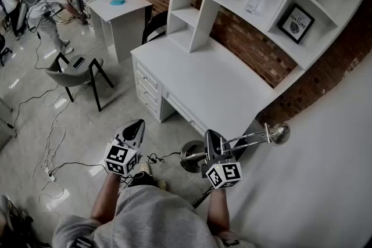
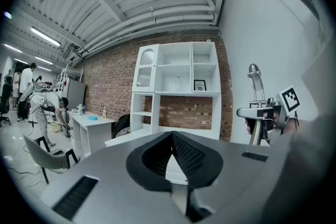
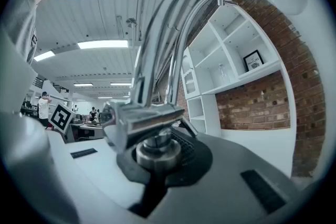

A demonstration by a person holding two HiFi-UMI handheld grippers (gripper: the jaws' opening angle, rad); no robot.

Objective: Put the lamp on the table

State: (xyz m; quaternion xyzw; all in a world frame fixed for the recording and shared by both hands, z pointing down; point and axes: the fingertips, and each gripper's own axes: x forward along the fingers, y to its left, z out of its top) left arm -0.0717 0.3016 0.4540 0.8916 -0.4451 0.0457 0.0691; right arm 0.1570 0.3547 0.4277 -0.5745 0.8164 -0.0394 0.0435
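Beside the white desk (image 1: 215,87), the right gripper (image 1: 213,142) pinches the lamp (image 1: 251,137) by its metal stem, held in the air short of the desktop. The left gripper (image 1: 132,132) seems pressed together and empty. The carry is in hand; next, the lamp needs lifting over the desktop and its base set flat.

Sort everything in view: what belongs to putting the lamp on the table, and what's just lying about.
Job: lamp, held in right gripper; white desk; left gripper, empty.
Lying about: framed picture, grey chair, floor cables.
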